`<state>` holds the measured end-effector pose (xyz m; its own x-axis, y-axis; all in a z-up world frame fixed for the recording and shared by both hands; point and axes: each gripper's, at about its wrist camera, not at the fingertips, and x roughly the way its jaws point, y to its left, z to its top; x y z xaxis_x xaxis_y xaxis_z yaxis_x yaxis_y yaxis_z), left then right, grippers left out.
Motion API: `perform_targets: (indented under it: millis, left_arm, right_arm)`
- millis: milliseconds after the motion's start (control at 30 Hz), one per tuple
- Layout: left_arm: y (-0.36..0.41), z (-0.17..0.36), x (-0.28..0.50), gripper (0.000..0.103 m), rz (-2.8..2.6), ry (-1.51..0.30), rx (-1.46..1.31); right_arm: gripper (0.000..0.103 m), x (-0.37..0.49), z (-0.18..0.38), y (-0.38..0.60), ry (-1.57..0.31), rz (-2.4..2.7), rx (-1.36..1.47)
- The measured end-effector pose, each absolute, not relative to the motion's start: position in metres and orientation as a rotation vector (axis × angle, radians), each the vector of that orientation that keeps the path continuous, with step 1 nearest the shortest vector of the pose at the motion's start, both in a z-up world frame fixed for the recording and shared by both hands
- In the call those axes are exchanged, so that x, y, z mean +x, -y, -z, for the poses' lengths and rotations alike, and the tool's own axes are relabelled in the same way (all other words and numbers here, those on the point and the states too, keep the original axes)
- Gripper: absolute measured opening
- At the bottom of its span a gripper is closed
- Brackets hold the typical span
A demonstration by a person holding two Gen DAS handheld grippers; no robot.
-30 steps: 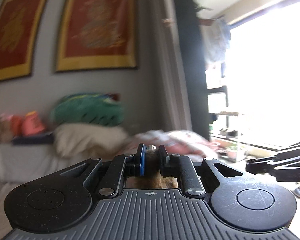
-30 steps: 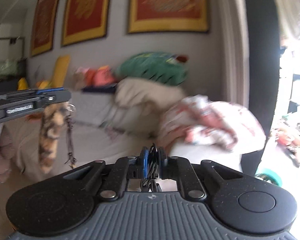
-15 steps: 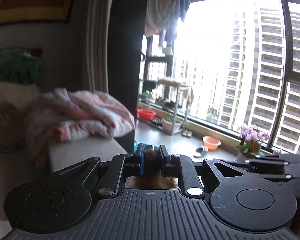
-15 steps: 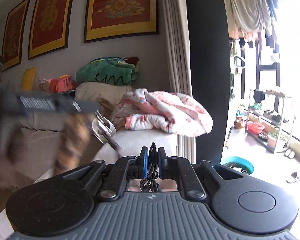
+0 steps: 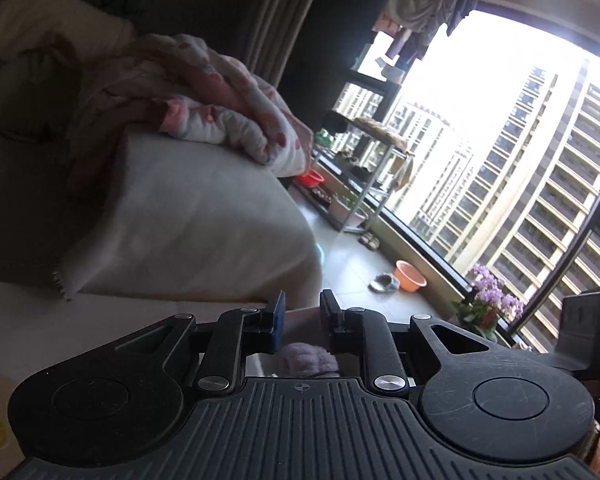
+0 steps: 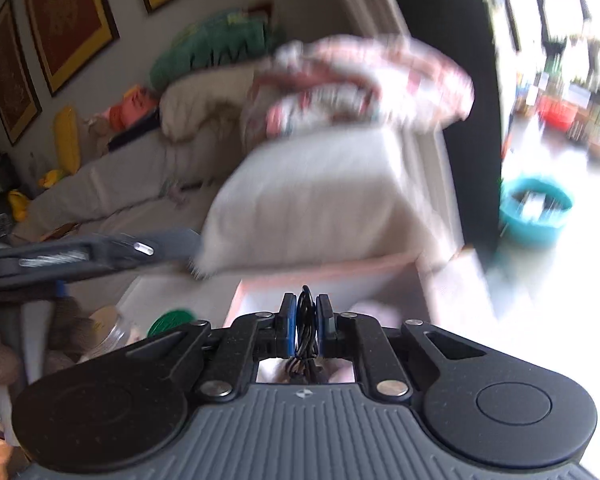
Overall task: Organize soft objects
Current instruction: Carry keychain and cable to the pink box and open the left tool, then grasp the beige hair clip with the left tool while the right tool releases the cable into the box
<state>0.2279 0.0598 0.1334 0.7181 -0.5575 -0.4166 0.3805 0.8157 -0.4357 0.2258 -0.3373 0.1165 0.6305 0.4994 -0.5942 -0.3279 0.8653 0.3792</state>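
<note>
My left gripper is open with nothing between its fingers; a fluffy lilac soft thing lies just below it in a pale pink box. My right gripper is shut on a thin black cord or strap that hangs down behind the fingers. The left gripper also shows from the side in the right wrist view, with brown plush below it. The pink box's rim lies just ahead of my right gripper.
A grey sofa arm carries a crumpled pink-and-white blanket. Cream and green cushions sit on the sofa back. A jar and a green lid stand at lower left. A teal basin and an orange bowl sit on the floor by the window.
My left gripper has opened and let go of the brown furry thing it held. Both grippers have tilted down towards the pink box. The right gripper still holds the black cord.
</note>
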Motion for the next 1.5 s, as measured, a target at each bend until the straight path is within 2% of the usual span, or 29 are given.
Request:
perform_targets:
  millis: [133, 267, 367, 400, 433, 467, 500, 533, 600, 733, 867, 1100, 1200, 1300, 1500]
  left_arm:
    - [-0.101, -0.134, 0.212, 0.021, 0.494, -0.558, -0.343]
    - [-0.157, -0.126, 0.199, 0.021, 0.414, -0.604, -0.374]
    - [-0.203, -0.108, 0.198, 0.021, 0.272, -0.648, -0.437]
    - [-0.215, -0.101, 0.194, 0.021, 0.226, -0.654, -0.455]
    - [-0.229, -0.095, 0.190, 0.021, 0.193, -0.657, -0.458]
    - [-0.239, -0.089, 0.188, 0.021, 0.164, -0.656, -0.445]
    - [-0.248, -0.085, 0.184, 0.021, 0.130, -0.655, -0.419]
    - [-0.255, -0.080, 0.183, 0.021, 0.100, -0.657, -0.385]
    - [-0.262, -0.071, 0.185, 0.021, 0.069, -0.674, -0.318]
    - [-0.262, -0.053, 0.196, 0.021, 0.093, -0.718, -0.213]
    - [-0.242, -0.041, 0.213, 0.021, 0.158, -0.724, -0.044]
    - [-0.222, -0.023, 0.231, 0.023, 0.180, -0.772, 0.098]
    - [-0.217, -0.018, 0.231, 0.027, 0.153, -0.784, 0.157]
    - [-0.219, -0.016, 0.230, 0.030, 0.137, -0.779, 0.155]
    - [-0.224, -0.016, 0.227, 0.028, 0.114, -0.778, 0.118]
  right_arm:
    - [0.011, 0.258, -0.071, 0.318, -0.930, -0.476, 0.299]
    - [0.015, 0.272, -0.042, 0.305, -1.002, -0.402, 0.241]
    - [0.016, 0.271, -0.041, 0.307, -1.016, -0.406, 0.253]
    - [0.021, 0.270, -0.045, 0.306, -1.008, -0.406, 0.244]
    - [0.033, 0.269, -0.050, 0.303, -0.994, -0.411, 0.230]
    - [0.041, 0.263, -0.056, 0.302, -0.970, -0.414, 0.215]
    - [0.053, 0.256, -0.063, 0.300, -0.933, -0.413, 0.193]
    - [0.058, 0.245, -0.073, 0.302, -0.891, -0.408, 0.162]
    - [0.059, 0.226, -0.088, 0.292, -0.804, -0.397, 0.069]
    - [0.069, 0.188, -0.113, 0.270, -0.676, -0.410, -0.081]
    - [0.070, 0.154, -0.129, 0.256, -0.623, -0.487, -0.117]
    - [0.070, 0.104, -0.128, 0.228, -0.677, -0.664, -0.205]
    - [0.070, 0.085, -0.122, 0.214, -0.689, -0.717, -0.266]
    - [0.070, 0.072, -0.115, 0.202, -0.700, -0.762, -0.317]
    - [0.070, 0.068, -0.096, 0.187, -0.726, -0.741, -0.392]
